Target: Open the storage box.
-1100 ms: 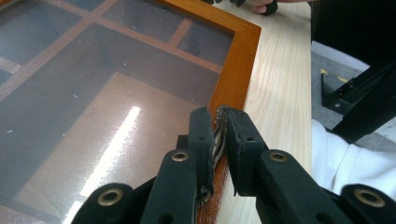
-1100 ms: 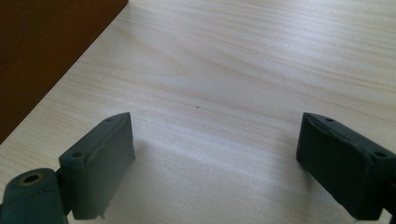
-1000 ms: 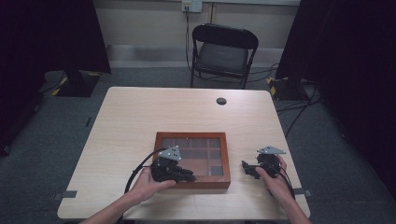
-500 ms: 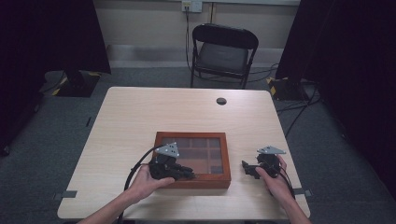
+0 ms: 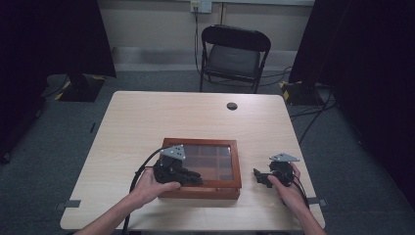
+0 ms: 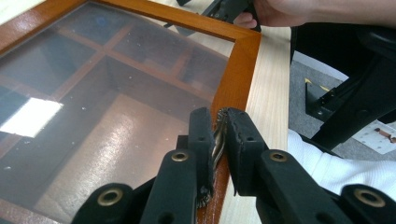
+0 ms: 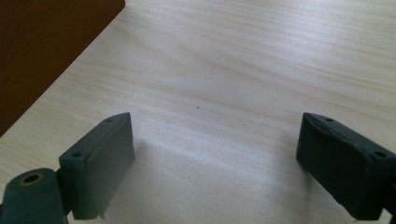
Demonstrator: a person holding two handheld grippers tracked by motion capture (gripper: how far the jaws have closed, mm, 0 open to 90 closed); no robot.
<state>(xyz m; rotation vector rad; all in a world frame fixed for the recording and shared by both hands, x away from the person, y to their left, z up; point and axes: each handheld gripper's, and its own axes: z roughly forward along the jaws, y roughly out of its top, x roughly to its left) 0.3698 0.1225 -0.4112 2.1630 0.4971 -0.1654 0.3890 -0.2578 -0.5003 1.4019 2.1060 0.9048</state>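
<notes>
While the right gripper (image 5: 260, 176) gapes, the left gripper (image 6: 218, 135) pinches the box's latch (image 6: 217, 140).

The left hand-held gripper (image 5: 198, 179) sits slightly nearer the person along the front rim of the wooden box (image 5: 230, 147) than a second ago, its jaws pinched on a small metal latch (image 6: 218, 138).

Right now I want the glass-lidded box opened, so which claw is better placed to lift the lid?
Left. The left claw is already pinched on a small metal tab at the wooden box lid's front edge. The right claw sits open over bare table, beside the box.
</notes>
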